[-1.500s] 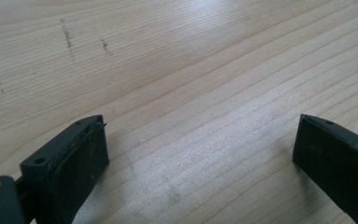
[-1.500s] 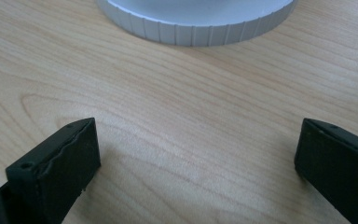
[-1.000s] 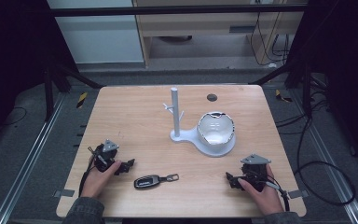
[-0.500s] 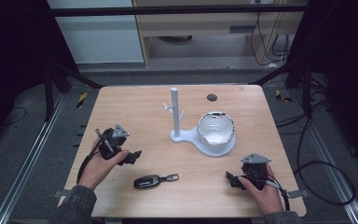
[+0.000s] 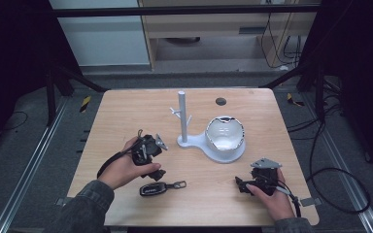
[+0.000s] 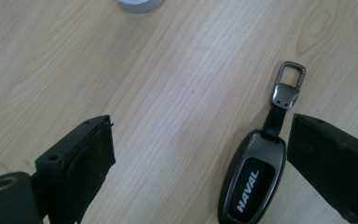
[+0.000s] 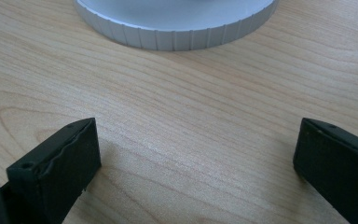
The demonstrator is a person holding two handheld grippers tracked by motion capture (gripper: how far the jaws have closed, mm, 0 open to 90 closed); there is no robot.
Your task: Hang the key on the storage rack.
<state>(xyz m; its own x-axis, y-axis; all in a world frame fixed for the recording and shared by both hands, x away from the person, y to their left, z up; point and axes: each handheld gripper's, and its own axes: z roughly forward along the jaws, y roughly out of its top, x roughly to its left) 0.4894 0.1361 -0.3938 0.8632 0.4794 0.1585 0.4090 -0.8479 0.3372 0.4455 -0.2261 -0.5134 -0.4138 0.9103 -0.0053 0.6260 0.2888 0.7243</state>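
We have the key fob (image 6: 251,184) lying flat on the table (image 5: 126,111), near the front edge, just below our left gripper (image 5: 148,158). The jaws stand wide, the fob beside the right-hand jaw, not yet between them. It looks light, stiff and glossy, so likely slippery; we judge the best hold is across its narrow sides at mid-body, not the thin strap or clip (image 6: 289,84). Our right gripper (image 5: 252,184) rests near the stand (image 5: 209,141), jaws wide too, holding nothing.

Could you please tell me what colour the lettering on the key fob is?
Silver-white "HAVAL" lettering on the key fob, against its black face in a dark grey case; the left gripper view shows it best.
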